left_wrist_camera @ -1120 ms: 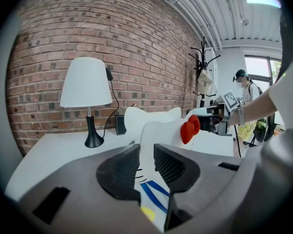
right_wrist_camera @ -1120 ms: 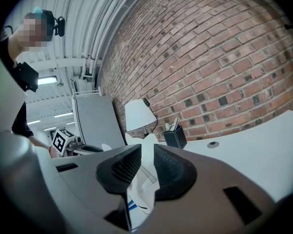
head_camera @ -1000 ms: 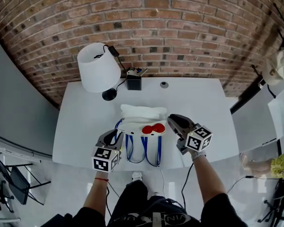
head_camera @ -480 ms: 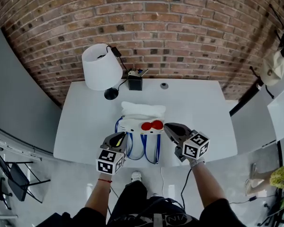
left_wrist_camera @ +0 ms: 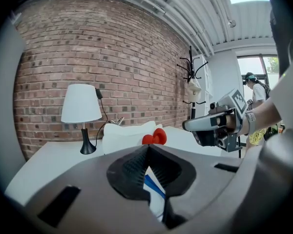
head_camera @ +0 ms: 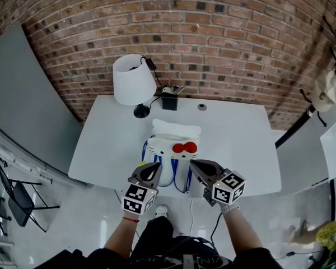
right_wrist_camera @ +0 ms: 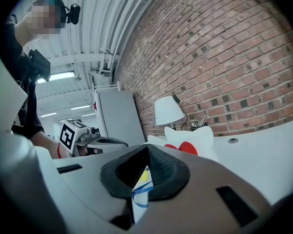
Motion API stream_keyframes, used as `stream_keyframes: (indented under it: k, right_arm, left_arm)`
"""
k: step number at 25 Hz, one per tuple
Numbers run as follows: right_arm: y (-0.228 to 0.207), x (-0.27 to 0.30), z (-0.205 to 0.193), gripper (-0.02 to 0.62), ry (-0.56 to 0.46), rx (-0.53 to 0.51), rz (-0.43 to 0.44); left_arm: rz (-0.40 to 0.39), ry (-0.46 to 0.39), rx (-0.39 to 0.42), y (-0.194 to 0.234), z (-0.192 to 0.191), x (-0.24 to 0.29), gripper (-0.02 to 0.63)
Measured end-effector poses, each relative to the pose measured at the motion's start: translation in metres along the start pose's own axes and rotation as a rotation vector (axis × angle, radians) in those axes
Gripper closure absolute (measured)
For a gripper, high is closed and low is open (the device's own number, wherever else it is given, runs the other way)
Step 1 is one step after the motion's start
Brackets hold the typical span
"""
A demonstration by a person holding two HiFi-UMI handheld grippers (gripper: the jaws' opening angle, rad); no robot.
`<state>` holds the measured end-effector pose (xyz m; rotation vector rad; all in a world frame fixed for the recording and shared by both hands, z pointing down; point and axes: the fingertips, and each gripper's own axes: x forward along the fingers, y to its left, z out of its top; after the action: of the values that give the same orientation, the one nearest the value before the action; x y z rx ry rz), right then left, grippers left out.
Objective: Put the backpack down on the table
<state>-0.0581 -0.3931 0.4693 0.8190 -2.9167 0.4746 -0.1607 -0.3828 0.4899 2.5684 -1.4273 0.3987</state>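
Note:
A white backpack (head_camera: 176, 134) with a red bow (head_camera: 183, 147) lies flat on the white table (head_camera: 238, 133); its blue straps (head_camera: 181, 179) trail over the front edge. My left gripper (head_camera: 153, 168) is shut and holds nothing, just left of the straps at the table's front edge. My right gripper (head_camera: 195, 166) is shut too, also with nothing in it, just right of the straps. In the left gripper view the backpack (left_wrist_camera: 129, 133) lies beyond the closed tips (left_wrist_camera: 148, 147). In the right gripper view the backpack (right_wrist_camera: 198, 140) shows behind the closed tips (right_wrist_camera: 147, 147).
A white-shaded lamp (head_camera: 133, 80) stands at the table's back left, with a small black box (head_camera: 169, 100) and a round disc (head_camera: 201, 107) beside it. A brick wall runs behind. A coat rack with a hat (head_camera: 325, 91) stands at the right, a chair (head_camera: 14, 206) on the floor at the left.
Both grippers have drawn back from the backpack's sides toward the table's front edge. The backpack stays lying on the table.

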Motion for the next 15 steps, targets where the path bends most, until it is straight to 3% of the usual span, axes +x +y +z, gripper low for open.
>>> stream_keyframes:
  k: [15]
  right_arm:
    - [0.080, -0.035, -0.015, 0.595, -0.007, -0.011, 0.095]
  left_arm:
    - [0.049, -0.002, -0.072, -0.059, -0.023, -0.060, 0.601]
